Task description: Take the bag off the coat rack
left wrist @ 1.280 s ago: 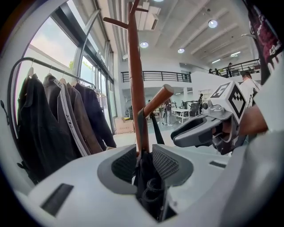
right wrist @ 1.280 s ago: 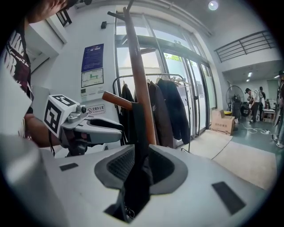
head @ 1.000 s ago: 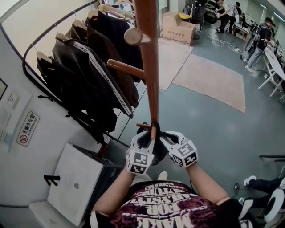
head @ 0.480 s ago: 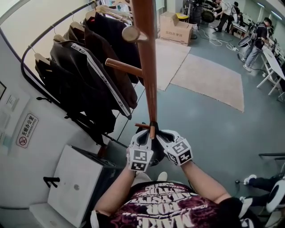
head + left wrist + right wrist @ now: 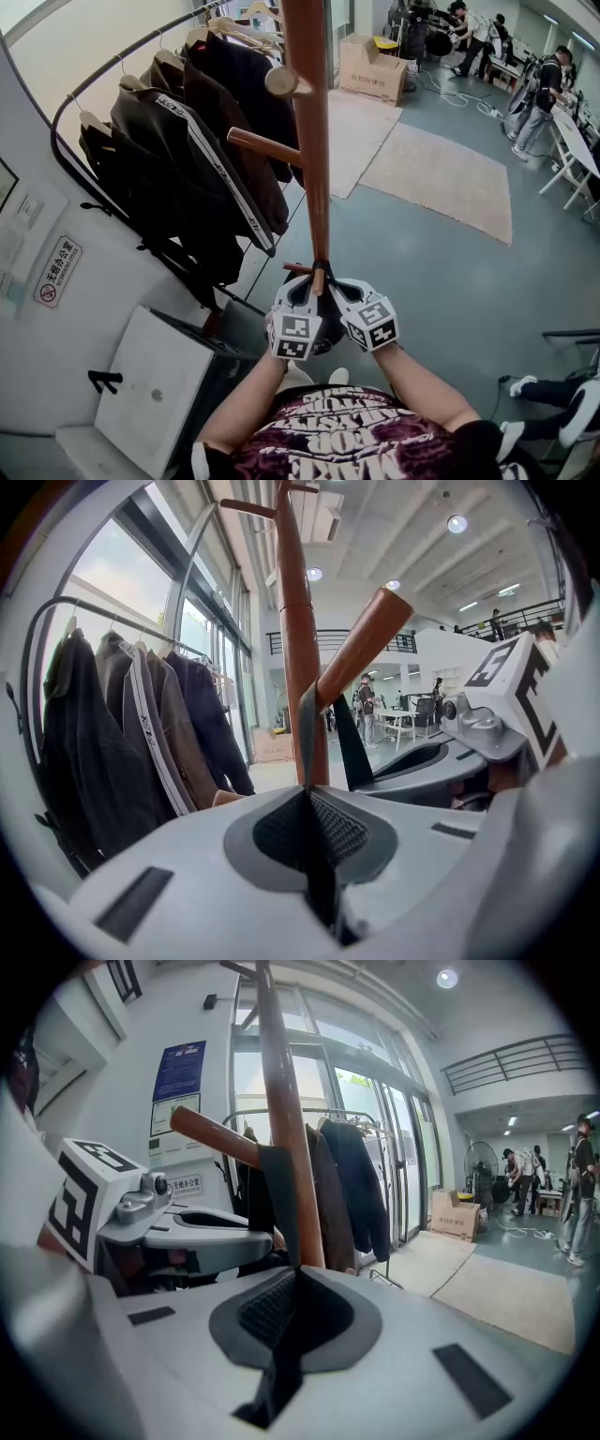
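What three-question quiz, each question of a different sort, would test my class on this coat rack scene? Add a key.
1. Multiple choice: what do the left gripper's jaws hold?
A) a jacket sleeve
B) the strap
C) nothing

2. True or false: the strap hangs on the top peg of the rack.

3. Fill in: in the head view, the jackets hang to the rack's ____ (left or right).

Key
1. B: the jaws are shut on the strap.
2. False: it hangs on a low peg, with other pegs above it.
3. Left.
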`<act>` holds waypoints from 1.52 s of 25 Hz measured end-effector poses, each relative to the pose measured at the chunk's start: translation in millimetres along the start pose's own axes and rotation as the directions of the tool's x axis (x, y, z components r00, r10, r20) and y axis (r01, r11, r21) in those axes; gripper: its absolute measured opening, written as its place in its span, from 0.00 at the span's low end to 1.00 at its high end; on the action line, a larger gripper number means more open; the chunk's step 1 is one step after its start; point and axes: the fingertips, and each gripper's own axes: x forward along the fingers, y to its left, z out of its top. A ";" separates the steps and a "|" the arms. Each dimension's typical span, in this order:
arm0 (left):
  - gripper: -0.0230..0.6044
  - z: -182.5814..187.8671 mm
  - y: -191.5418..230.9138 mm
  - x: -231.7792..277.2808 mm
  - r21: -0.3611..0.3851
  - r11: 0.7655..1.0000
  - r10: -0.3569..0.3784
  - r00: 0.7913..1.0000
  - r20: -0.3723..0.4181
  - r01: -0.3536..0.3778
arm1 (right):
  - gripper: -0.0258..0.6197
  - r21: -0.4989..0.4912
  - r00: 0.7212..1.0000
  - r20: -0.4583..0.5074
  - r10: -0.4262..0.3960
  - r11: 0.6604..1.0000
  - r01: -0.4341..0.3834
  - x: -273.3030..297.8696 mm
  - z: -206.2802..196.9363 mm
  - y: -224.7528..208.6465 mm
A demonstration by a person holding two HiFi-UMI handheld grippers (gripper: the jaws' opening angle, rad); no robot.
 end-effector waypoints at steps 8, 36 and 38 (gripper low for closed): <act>0.05 10.7 0.1 -23.6 -0.049 0.999 0.001 0.999 0.043 0.001 | 0.05 0.055 0.998 0.045 0.037 0.998 -0.039 -16.4 9.0 2.6; 0.05 116.1 -17.5 -151.1 -0.036 0.996 -0.068 0.975 0.212 0.077 | 0.05 -0.006 0.958 0.187 0.217 0.976 -0.220 -115.2 108.7 79.6; 0.05 111.1 -19.8 -155.7 -0.045 0.996 -0.068 0.976 0.206 0.078 | 0.05 -0.009 0.958 0.179 0.224 0.974 -0.226 -117.2 104.8 83.8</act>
